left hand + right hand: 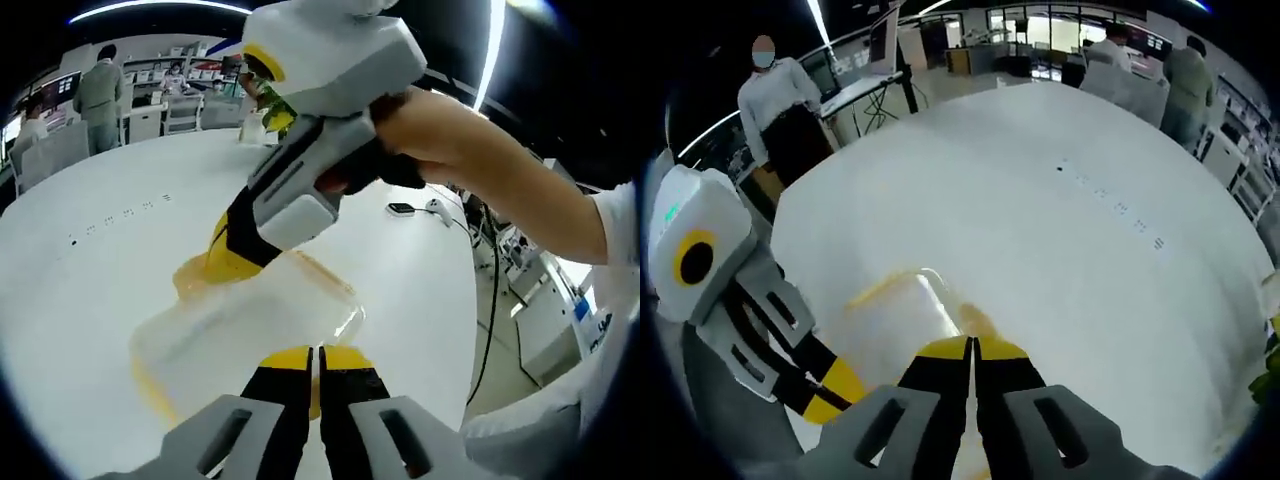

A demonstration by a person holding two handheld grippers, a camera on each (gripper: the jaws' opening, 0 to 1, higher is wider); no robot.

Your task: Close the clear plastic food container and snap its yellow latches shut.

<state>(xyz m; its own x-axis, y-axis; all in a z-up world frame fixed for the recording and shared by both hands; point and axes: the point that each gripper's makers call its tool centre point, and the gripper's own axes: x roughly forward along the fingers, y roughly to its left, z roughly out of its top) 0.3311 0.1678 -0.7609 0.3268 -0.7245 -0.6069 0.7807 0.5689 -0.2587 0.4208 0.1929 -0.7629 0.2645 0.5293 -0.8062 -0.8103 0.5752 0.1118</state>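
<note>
The clear plastic food container [250, 325] lies on the white table [90, 250], with a yellow latch [190, 275] at its far end and yellow trim along its sides. My left gripper [318, 350] is shut, its yellow-tipped jaws pressed together at the container's near edge. A hand [440, 130] brings the right gripper [228, 255] down from above, its tips on the far end by the latch. In the right gripper view, my right gripper [972, 342] is shut over the container [895, 320], beside a yellow latch [975, 322]. The left gripper [830, 392] reaches in from the left.
The big round white table [1040, 200] has small dark marks [1120, 210] on it. A small black device [400, 208] and a white mouse [437, 208] lie near its edge, where a cable [490, 300] hangs. A person [780, 100] stands nearby; others stand among desks behind.
</note>
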